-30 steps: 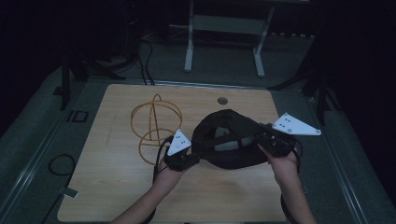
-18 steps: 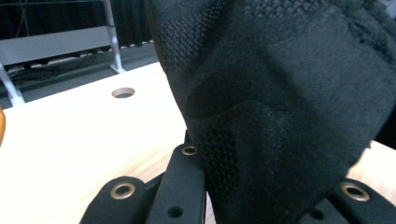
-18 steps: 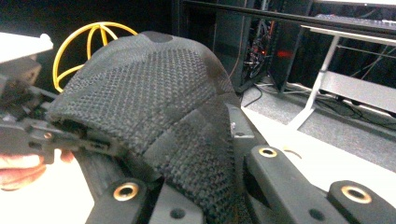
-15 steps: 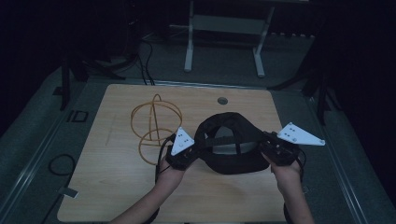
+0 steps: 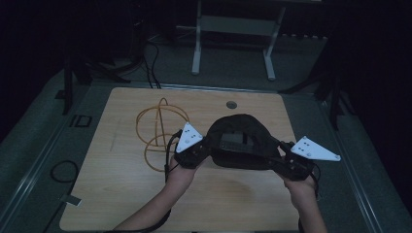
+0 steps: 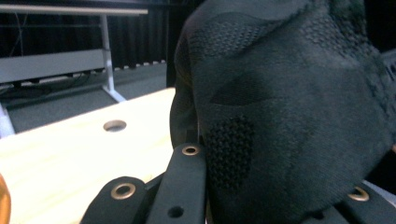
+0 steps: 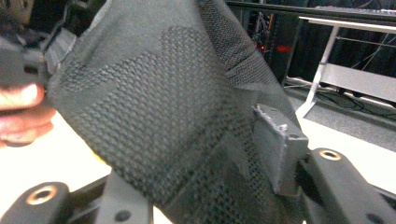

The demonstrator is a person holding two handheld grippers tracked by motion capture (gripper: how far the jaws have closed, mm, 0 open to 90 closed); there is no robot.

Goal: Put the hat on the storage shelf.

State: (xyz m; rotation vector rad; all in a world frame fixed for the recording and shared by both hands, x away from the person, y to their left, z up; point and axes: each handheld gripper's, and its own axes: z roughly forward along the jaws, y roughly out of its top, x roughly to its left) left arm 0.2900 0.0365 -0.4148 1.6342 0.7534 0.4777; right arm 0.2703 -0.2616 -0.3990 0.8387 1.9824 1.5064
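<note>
Centre of the high view, just right of middle, sat the black knitted cap, stretched between the two grippers and lifted a little over the wooden table. The left gripper was at the cap's left edge, its jaws clamped tight on the fabric; in the left gripper view the dark knit bulged up from between the black jaws and took over the right half of the frame, with the pale tabletop and its round cable hole showing at the left. The right gripper was at the cap's right edge, lower right of centre. Its jaws had just been opening, and in the right gripper view they stood partly apart with the mesh fabric between them, one grey pad bare beside the cloth, so the grip there was let go. The person's other hand showed at the left edge of that view. An orange cable coil lay on the table just left of the left gripper, in the upper-left part of the tabletop.
</note>
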